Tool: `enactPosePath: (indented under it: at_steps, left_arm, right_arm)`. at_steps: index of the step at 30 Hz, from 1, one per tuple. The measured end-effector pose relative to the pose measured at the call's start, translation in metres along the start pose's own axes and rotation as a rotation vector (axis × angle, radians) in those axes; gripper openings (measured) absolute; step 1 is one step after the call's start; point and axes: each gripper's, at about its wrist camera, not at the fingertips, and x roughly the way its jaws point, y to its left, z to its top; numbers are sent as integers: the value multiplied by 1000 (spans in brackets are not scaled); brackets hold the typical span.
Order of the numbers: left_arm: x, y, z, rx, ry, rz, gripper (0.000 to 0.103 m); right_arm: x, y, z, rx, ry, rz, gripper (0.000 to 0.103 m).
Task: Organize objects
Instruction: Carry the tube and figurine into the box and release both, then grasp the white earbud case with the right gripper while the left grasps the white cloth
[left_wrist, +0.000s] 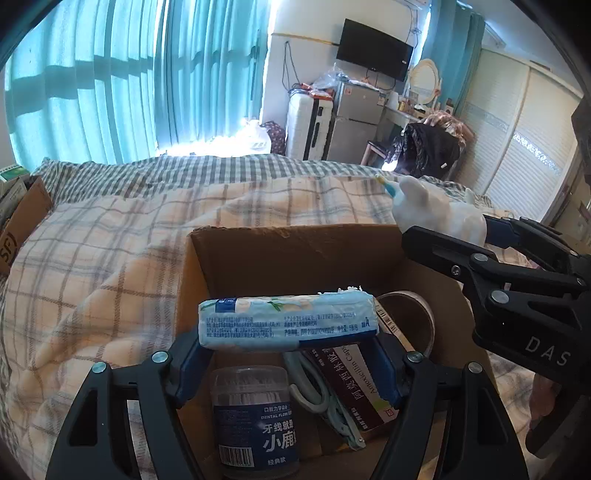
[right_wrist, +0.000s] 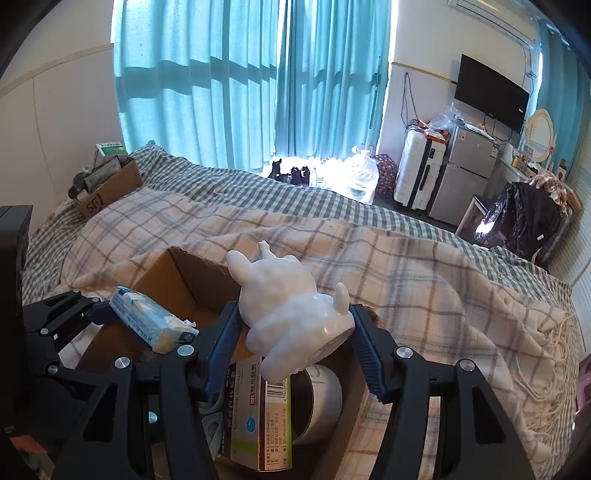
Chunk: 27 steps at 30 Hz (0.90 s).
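The tissue pack (left_wrist: 290, 322) is held crosswise between the fingers of the left gripper (left_wrist: 288, 354), its long axis running from pad to pad, and it is carried directly above the open cardboard box (left_wrist: 295, 240) that sits on the plaid blanket (left_wrist: 92, 266). The white figurine (right_wrist: 291, 314) is clamped in the right gripper (right_wrist: 291, 343), which is hung over the right-hand part of the same box; its ears are pointed away from the camera. Both sets of jaws are closed on their loads, with neither load touching the box. Below the pack, a dental floss jar (left_wrist: 255, 417), a medicine carton (left_wrist: 354, 384), what seems to be a pair of scissors (left_wrist: 321, 398) and a tape roll (left_wrist: 410, 317) are already laid inside. The coming move is judged to be a straight lowering: the pack lies between the claw and the box floor, the free space is found toward the far wall, and the left gripper is the nearer of the two to that gap. The pack's length is roughly matched to the box's width, so little turning is expected.
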Motion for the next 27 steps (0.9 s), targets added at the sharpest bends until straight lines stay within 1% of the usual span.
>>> enactPosePath:
  at_steps: [1,2,3,4,5,6,9,13,17,19,20,22,24,27]
  left_arm:
    - [-2,-1,0,4,-4,0,78]
    - [-5,-3,0,10,-6,-6,84]
    - [-9,-4,-2,19,-13,-16,92]
    - [-13,-6,-2,28,-19,-20,96]
    - [-18,-8,-3,35,-34,-20,100]
    - [-25,-9,-6,40,-52,-21,101]
    - [-48,-13,-12,50,-73,-36,103]
    - [-82,-12,-12,35,-103,-44,103]
    - [-121,-13,-12,37,-163,-23,103]
    - [-141,-11,-16,31,-190,4,103]
    - [-149,-10,-19,31,-197,6,103]
    - [-163,-9,-29,28,-198,9,103]
    - [-168,-5,-39,17,-189,21,103]
    - [-164,9,-58,-44,-162,62,103]
  right_arm:
    - [-3,0,0,10,-6,-1,59]
    - [-7,-1,0,18,-15,-4,67]
    - [-12,-2,0,27,-29,-11,82]
    - [-21,-2,-1,40,-51,-22,87]
    - [-28,-3,-2,50,-68,-28,89]
    - [-35,-4,-2,57,-82,-29,89]
    - [-62,-3,-7,67,-97,-25,90]
    - [-110,4,-15,47,-134,-64,93]
    - [-158,13,-21,46,-171,-59,93]
    - [-179,21,-24,36,-183,-72,93]
    - [-187,25,-27,28,-188,-77,93]
    - [-202,33,-35,15,-192,-79,93]
    - [-211,38,-44,16,-194,-77,93]
    - [-212,44,-62,36,-189,-72,93]
